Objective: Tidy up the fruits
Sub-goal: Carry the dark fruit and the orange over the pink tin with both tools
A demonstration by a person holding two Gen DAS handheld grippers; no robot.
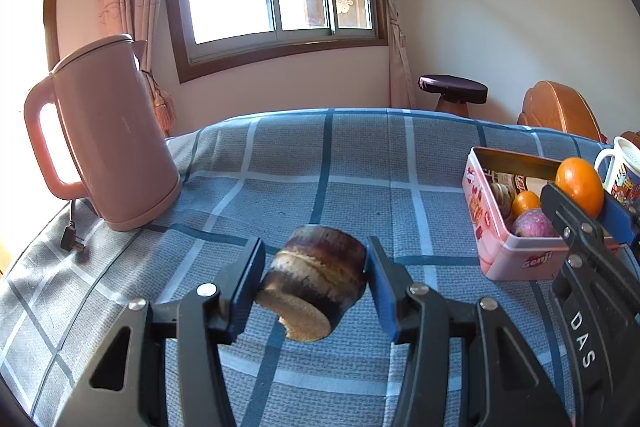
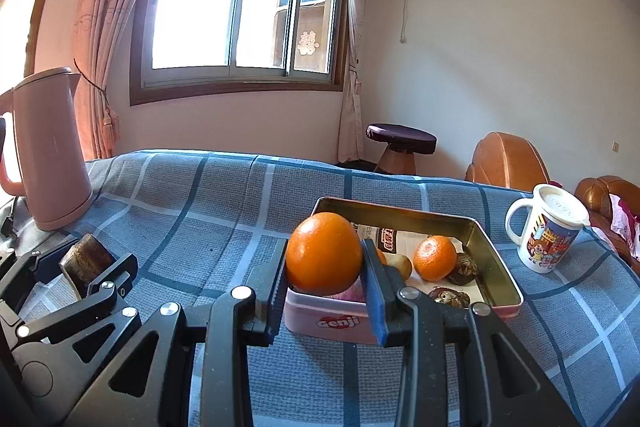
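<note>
Left claw (image 1: pixel 316 281) grips a brown chunk (image 1: pixel 320 271); right claw (image 2: pixel 324 283) grips an orange (image 2: pixel 324 253) above the tin (image 2: pixel 500 263).

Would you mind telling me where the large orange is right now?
The large orange is clamped in the right gripper, at the near-left corner of the pink tin, low in the right wrist view's centre.

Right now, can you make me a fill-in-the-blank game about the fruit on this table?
1. The right gripper holds a big ____.
2. The pink tin has the word ____ on its side.
3. The left gripper holds a brown chunk above the checked ____.
4. The kettle is coloured ____.

Missing words: orange; Genji; cloth; pink
</note>
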